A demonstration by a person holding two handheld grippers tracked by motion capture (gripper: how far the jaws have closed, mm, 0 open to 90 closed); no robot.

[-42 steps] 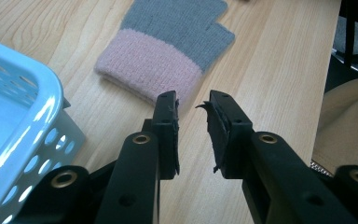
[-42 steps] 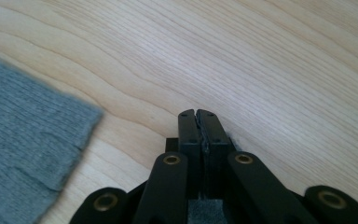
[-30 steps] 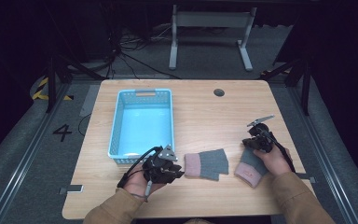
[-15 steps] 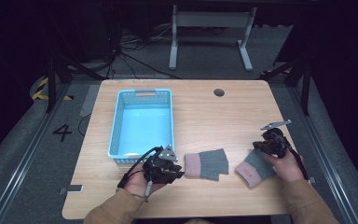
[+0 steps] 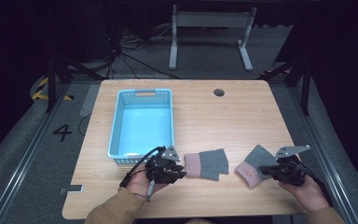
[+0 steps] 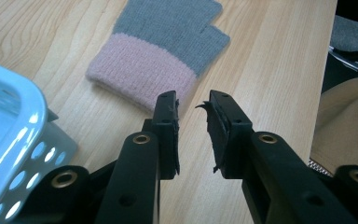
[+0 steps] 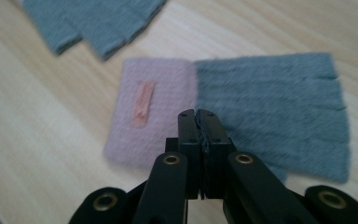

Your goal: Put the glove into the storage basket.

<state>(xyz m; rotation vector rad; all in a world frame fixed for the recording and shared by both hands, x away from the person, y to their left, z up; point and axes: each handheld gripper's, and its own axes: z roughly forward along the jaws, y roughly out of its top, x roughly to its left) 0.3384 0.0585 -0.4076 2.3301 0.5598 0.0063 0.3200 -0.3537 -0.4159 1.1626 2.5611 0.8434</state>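
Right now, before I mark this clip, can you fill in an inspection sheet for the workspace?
Surface: wooden table, round hole near its far edge.
Job's things: two grey fingerless gloves with pink cuffs, left glove flat by the left claw, right glove flat in front of the right claw; light blue basket holds nothing.
Clutter: small grey tag at the near-left edge.
Grippers: left claw jaws apart, nothing between them, just short of the left glove's cuff; right claw shut, nothing gripped, above the right glove.
Cables: black cable loops from the left claw.
Surroundings: dark floor, grey stand, floor cables.

Fuzzy knit gloves [image 5: 208, 163], glossy plastic basket [image 5: 116, 122], seemingly matt wood table [image 5: 233, 116].
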